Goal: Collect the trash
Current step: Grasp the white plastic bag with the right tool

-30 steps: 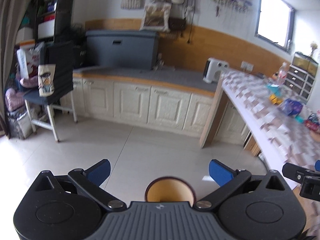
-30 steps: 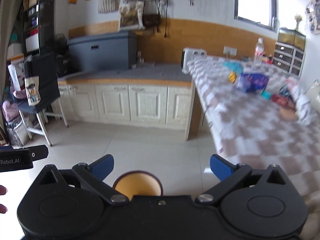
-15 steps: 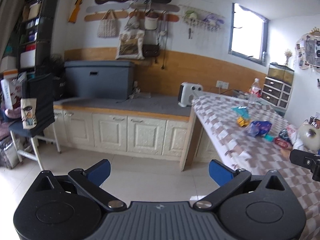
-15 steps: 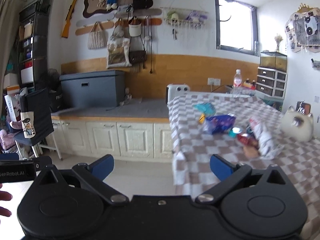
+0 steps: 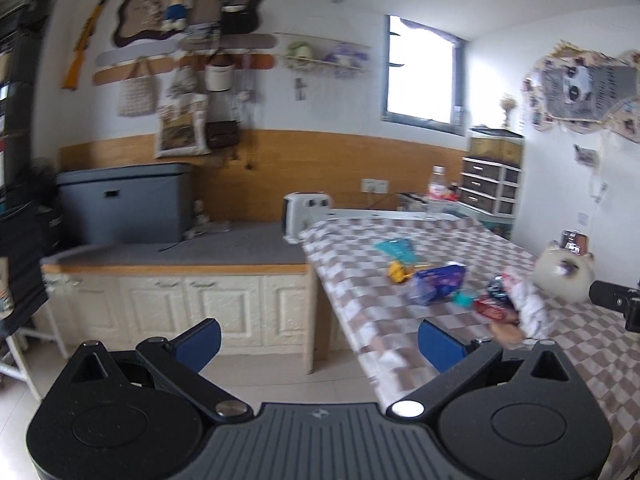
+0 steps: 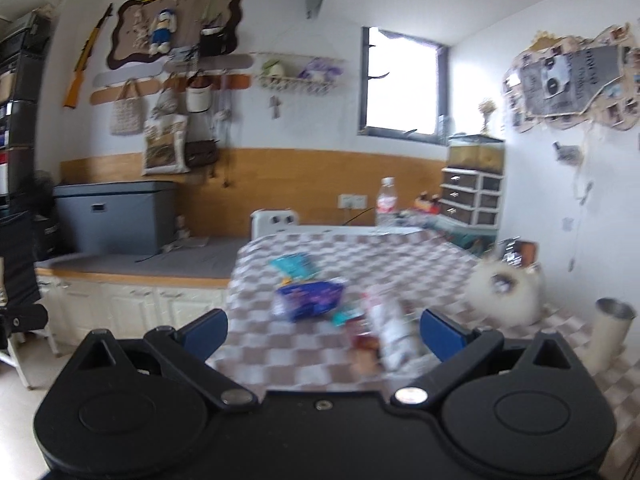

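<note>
Loose trash lies on the checkered table (image 5: 400, 320): a blue snack bag (image 5: 438, 285) (image 6: 310, 299), a teal wrapper (image 5: 394, 246) (image 6: 294, 264), a small yellow piece (image 5: 397, 271), a red packet (image 5: 494, 309) and crumpled white plastic (image 5: 524, 308) (image 6: 392, 328). My left gripper (image 5: 318, 340) is open and empty, held in the air left of the table's near corner. My right gripper (image 6: 322, 334) is open and empty, in front of the trash pile and apart from it.
A white plush cat (image 6: 506, 292) and a metal-rimmed cup (image 6: 610, 332) stand on the table's right side, a water bottle (image 6: 386, 202) at its far end. A white heater (image 5: 306, 216) and grey box (image 5: 124, 202) sit on the low cabinet to the left.
Both grippers rose and tilted up from the floor toward the table. The round bin seen below them a second ago has left the view. The trash pile is nearer in both views.
</note>
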`<action>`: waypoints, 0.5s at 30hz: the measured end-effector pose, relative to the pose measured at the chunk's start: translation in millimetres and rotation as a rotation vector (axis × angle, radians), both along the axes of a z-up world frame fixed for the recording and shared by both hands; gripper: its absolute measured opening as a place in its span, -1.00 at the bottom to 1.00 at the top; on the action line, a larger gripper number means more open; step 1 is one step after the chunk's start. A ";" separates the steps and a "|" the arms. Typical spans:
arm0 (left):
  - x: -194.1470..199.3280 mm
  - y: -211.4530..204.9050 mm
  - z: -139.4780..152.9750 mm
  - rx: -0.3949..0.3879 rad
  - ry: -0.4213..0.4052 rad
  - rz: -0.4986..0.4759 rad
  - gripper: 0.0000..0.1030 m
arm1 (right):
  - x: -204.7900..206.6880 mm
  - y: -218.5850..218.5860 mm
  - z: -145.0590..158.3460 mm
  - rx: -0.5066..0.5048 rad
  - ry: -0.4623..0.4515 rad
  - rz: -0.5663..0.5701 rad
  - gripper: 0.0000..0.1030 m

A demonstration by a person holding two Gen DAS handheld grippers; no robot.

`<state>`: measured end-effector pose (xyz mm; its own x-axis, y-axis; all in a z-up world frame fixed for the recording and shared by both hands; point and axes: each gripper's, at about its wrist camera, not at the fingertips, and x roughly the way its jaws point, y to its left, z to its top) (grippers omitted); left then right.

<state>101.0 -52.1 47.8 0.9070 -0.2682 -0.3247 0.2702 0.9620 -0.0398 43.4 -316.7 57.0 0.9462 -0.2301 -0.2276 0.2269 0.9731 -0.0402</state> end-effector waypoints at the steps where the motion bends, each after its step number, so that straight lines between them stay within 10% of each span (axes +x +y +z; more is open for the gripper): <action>1: 3.3 -9.5 0.7 0.001 0.001 -0.016 1.00 | 0.0 -11.5 0.6 -0.002 -0.002 -0.017 1.00; 15: 43.7 -158.0 -26.2 0.020 0.114 -0.219 1.00 | 64.7 -134.2 -33.1 0.011 0.129 0.037 1.00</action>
<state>144.7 -210.1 21.6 0.7853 -0.4470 -0.4284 0.4672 0.8819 -0.0638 108.1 -450.9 24.0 0.9167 -0.1922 -0.3504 0.1843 0.9813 -0.0560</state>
